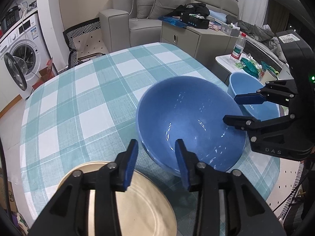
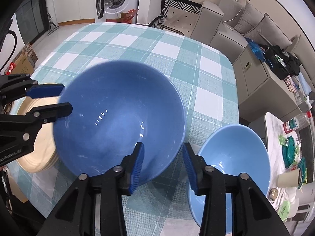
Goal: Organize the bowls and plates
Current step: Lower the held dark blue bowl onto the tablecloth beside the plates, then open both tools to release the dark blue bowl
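Note:
A large dark blue bowl stands on the checked tablecloth. My left gripper is open and straddles its near-left rim, one finger inside and one outside, with gaps to the pads. My right gripper is open too and straddles the opposite rim. A smaller light blue bowl sits just right of the big bowl near the table edge. A stack of cream plates lies to its left, under my left gripper.
The table's far half shows only cloth. Beyond it are a grey sofa, a beige cabinet and a washing machine. A low side table with a bottle and clutter stands right of the table.

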`<state>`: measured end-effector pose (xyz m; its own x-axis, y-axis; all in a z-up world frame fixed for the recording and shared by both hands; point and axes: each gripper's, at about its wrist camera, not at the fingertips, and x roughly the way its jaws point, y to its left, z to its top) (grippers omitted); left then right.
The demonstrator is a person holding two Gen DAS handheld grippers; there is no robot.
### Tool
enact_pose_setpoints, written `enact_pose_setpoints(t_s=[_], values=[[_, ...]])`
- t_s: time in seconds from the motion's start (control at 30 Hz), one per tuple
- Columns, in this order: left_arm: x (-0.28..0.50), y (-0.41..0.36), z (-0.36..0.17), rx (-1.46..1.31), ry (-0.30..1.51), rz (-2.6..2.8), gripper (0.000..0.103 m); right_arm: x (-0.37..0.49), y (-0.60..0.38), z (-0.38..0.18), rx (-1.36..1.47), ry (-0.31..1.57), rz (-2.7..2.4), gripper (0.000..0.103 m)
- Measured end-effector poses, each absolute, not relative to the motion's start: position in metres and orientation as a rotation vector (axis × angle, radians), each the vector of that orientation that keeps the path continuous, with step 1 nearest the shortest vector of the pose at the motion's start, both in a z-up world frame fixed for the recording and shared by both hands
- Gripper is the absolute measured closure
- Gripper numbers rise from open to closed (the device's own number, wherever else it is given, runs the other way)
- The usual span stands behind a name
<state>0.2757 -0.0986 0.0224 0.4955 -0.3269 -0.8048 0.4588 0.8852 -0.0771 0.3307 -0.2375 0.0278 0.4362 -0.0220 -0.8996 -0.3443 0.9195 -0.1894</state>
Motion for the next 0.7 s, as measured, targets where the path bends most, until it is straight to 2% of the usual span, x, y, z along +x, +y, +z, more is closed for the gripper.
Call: enact_pose_setpoints(t_s=[0.13,0.2,0.23,0.33,0.5,0.6,0.63,0.7], values=[[0.275,-0.097,0.028,0.145,0.919,-0.482,0.055,0.330,-0.241,0.033,-0.351,1.086,0.211,0.047],[0.275,-0.095,0.031,0.138,0.910,-0.484,0.054,0.330,-0.244,0.037,-0.328,1.068,0.211,0.030],[0.275,-0.095,0.032,0.137,0.903,-0.485,0.054,0.329,-0.244,0.039,-0.319,1.060,0.211,0.026],[0.275,-0.095,0.033,0.138,0.896,-0.485,0.052,0.327,-0.247,0.043,-0.276,1.041,0.234,0.023],[0.276,-0.093,0.033,0.130,0.891,-0.472,0.050,0.326,-0.251,0.049,-0.208,1.016,0.268,0.011],[0.277,-0.091,0.033,0.119,0.884,-0.462,0.035,0.325,-0.252,0.051,-0.189,0.998,0.269,0.006],[0.277,-0.090,0.034,0.112,0.877,-0.459,0.025,0.325,-0.252,0.052,-0.182,0.992,0.269,0.005],[0.277,-0.088,0.035,0.104,0.869,-0.456,0.024,0.325,-0.253,0.054,-0.167,0.980,0.269,0.003]])
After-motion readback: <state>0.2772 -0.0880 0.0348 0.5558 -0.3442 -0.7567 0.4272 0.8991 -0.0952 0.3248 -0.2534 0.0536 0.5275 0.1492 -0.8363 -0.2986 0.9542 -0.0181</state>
